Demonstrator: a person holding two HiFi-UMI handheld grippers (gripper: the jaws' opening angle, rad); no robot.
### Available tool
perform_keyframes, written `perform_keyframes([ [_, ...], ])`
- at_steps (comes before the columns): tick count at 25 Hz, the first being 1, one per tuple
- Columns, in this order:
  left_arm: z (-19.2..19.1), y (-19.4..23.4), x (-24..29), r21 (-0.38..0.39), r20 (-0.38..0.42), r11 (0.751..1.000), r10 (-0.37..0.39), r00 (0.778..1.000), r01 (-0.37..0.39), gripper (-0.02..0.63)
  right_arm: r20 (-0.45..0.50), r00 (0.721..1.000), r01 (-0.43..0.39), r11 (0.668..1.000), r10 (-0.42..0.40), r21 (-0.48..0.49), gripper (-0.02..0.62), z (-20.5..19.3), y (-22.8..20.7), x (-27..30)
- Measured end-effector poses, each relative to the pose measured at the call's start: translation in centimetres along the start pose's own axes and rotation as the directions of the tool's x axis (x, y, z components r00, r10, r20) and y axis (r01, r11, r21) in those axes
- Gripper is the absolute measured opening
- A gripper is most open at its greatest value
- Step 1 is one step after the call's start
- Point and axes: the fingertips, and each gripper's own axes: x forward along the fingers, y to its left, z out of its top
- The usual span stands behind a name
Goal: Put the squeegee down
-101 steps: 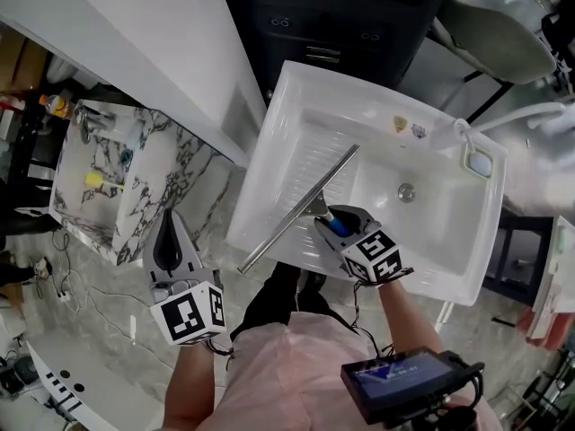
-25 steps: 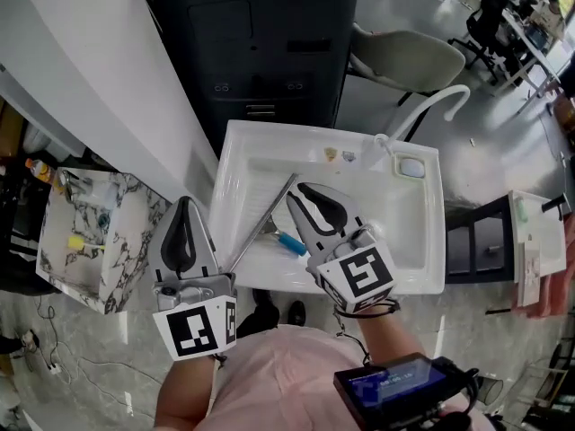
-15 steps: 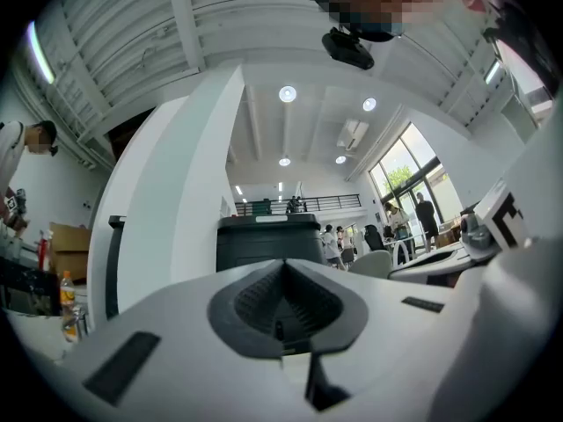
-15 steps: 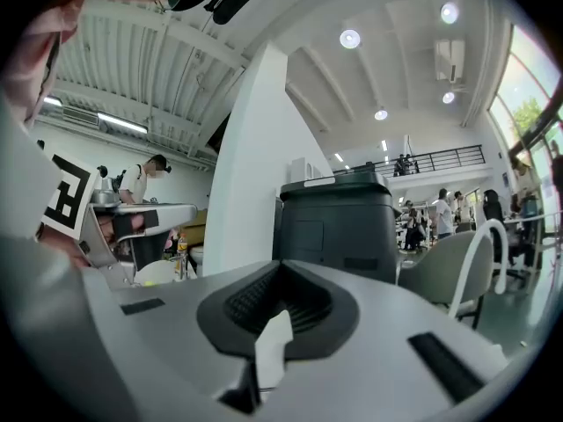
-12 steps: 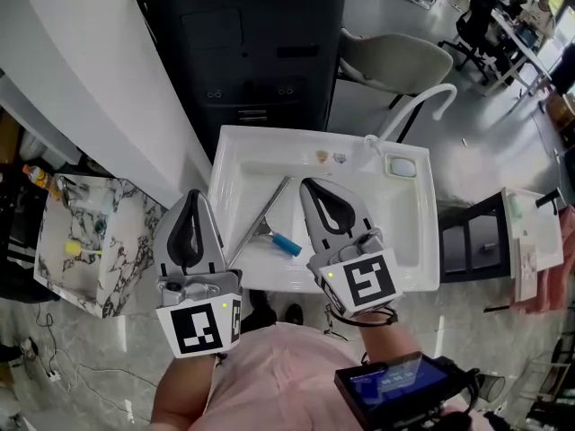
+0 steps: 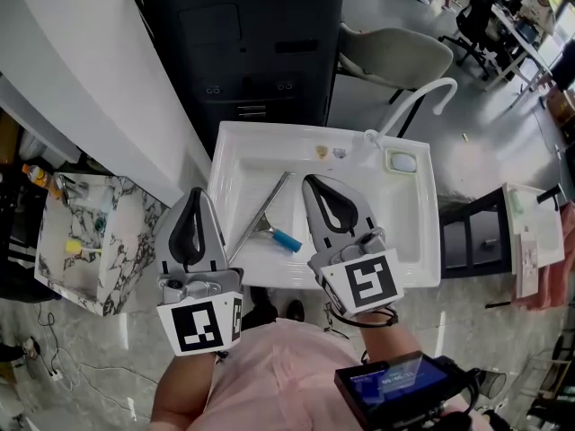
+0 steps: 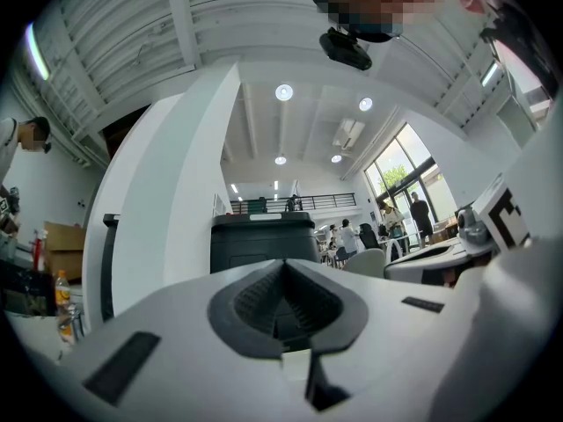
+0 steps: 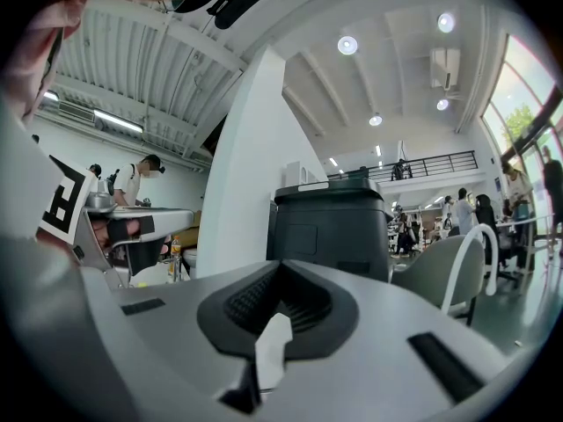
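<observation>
The squeegee [image 6: 266,218], a long metal blade with a blue handle, lies in the white sink [image 6: 415,257], left of its middle, held by nothing. My right gripper [image 6: 316,182] hovers above the sink just right of the squeegee, shut and empty. My left gripper [image 6: 193,194] is raised over the sink's left edge, its jaws together with nothing between them. In the left gripper view my left gripper [image 7: 283,266] points level at the room. The right gripper view shows my right gripper [image 8: 281,271] likewise, jaws meeting.
A curved white faucet [image 6: 415,100] rises at the sink's back right, with a soap dish [image 6: 404,162] beside it. A black cabinet [image 6: 260,43] and a grey chair [image 6: 395,57] stand behind. A marble-patterned basin [image 6: 85,241] sits left, a white pillar [image 6: 81,70] above it.
Four seconds ago my right gripper held the squeegee by its handle; it now lies in the sink. Over the last second the right jaws shut empty and both grippers rose slightly.
</observation>
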Motion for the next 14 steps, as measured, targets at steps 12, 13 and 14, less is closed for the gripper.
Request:
perform_keyframes([
  [12,-0.3,-0.17,0.07,-0.006,-0.006,1.0,-0.008,1.0,0.007,0.009,0.02,1.0,-0.004,1.0,0.004,0.0,-0.002,0.05,0.12,-0.03],
  [13,-0.32,-0.18,0.06,-0.006,-0.006,1.0,-0.008,1.0,0.008,0.009,0.021,1.0,-0.003,1.0,0.003,-0.001,-0.002,0.04,0.13,-0.04],
  [14,-0.35,-0.18,0.05,-0.007,-0.007,1.0,-0.009,1.0,0.009,0.009,0.021,1.0,-0.002,1.0,0.002,-0.001,-0.002,0.02,0.15,-0.05],
])
